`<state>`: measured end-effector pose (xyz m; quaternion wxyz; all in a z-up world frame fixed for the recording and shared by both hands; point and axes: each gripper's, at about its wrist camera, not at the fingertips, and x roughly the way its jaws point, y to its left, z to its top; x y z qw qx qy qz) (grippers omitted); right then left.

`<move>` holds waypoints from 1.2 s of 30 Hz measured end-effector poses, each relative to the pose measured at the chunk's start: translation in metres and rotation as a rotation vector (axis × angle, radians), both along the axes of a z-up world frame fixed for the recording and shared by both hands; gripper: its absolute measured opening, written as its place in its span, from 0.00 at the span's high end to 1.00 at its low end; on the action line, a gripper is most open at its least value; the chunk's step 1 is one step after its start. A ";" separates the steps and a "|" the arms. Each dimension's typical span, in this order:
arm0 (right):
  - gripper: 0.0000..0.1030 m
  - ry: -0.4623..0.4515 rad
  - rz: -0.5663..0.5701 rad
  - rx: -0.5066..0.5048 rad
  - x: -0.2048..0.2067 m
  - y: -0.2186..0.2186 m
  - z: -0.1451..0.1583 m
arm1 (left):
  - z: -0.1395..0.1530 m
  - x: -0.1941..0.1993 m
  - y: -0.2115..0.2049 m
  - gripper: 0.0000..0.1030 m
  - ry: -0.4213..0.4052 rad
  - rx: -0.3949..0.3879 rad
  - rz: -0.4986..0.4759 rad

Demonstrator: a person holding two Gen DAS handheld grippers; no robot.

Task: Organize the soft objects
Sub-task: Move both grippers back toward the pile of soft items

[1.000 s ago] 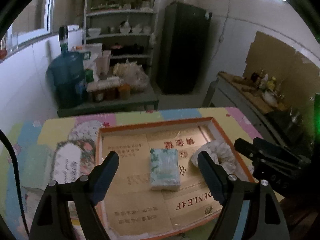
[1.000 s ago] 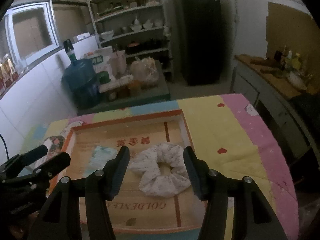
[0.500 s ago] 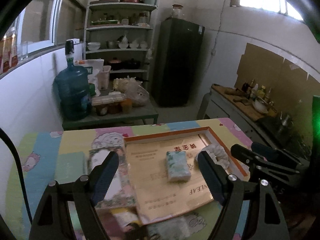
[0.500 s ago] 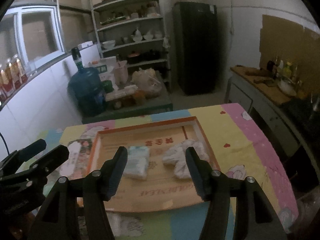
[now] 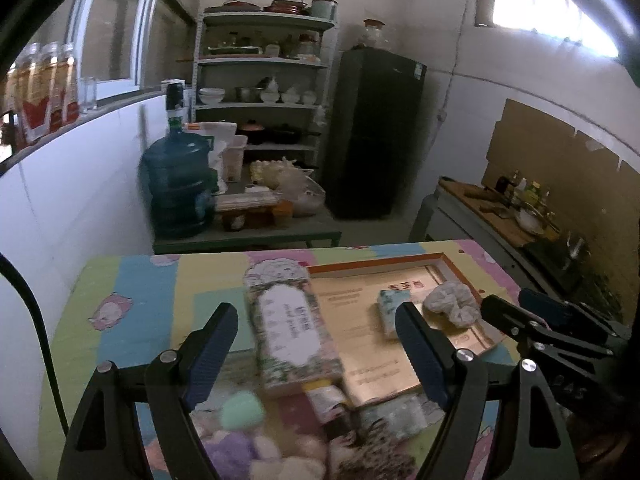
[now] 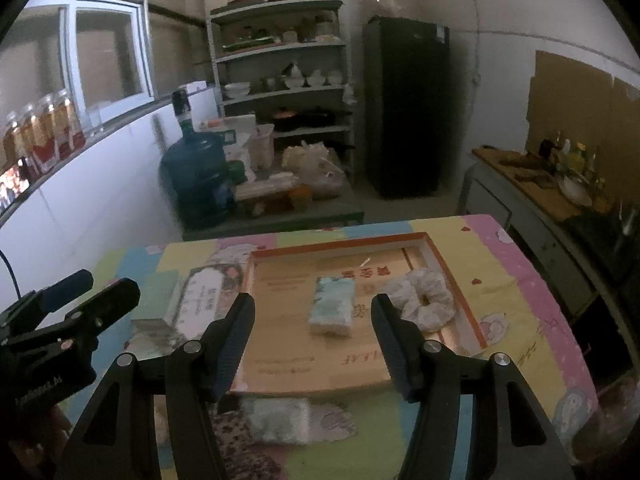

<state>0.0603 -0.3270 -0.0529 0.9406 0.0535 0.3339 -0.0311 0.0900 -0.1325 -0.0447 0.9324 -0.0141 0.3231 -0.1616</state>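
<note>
Soft objects sit partly in a shallow orange-rimmed tray [image 6: 452, 276] on a pastel cartoon-print tablecloth [image 6: 516, 312]. Largest item — a long floral-print box [image 5: 290, 330] — lies just left of the tray, mid-frame in the left wrist view. In the tray's centre: a pale teal-patterned tissue pack [image 6: 333, 306], flat, rectangular. Right of it, near the tray's right rim, a white crumpled scrunchie [image 6: 426, 294], ring-shaped, apart from the pack. Lower frame, left wrist view: blurred pastel pom-poms [image 5: 242, 410], mint, lilac and cream, on the cloth in front of the tray. A second wrapped tissue pack [image 6: 278, 420] lies below the tray's near edge.

Left gripper [image 5: 316, 352] — jaws spread wide, nothing between them, touching nothing. Right gripper [image 6: 312, 342] — jaws likewise apart and empty, hanging above the tray's near half.
</note>
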 end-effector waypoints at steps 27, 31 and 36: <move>0.39 0.032 0.026 -0.010 -0.053 0.105 -0.011 | -0.023 -0.036 0.142 0.21 0.049 -0.002 0.104; 0.39 0.054 0.043 -0.010 -0.056 0.112 -0.019 | -0.034 -0.044 0.161 0.21 0.056 0.001 0.123; 0.39 0.081 0.128 -0.006 -0.055 0.133 -0.031 | -0.051 -0.049 0.180 0.21 0.093 -0.002 0.144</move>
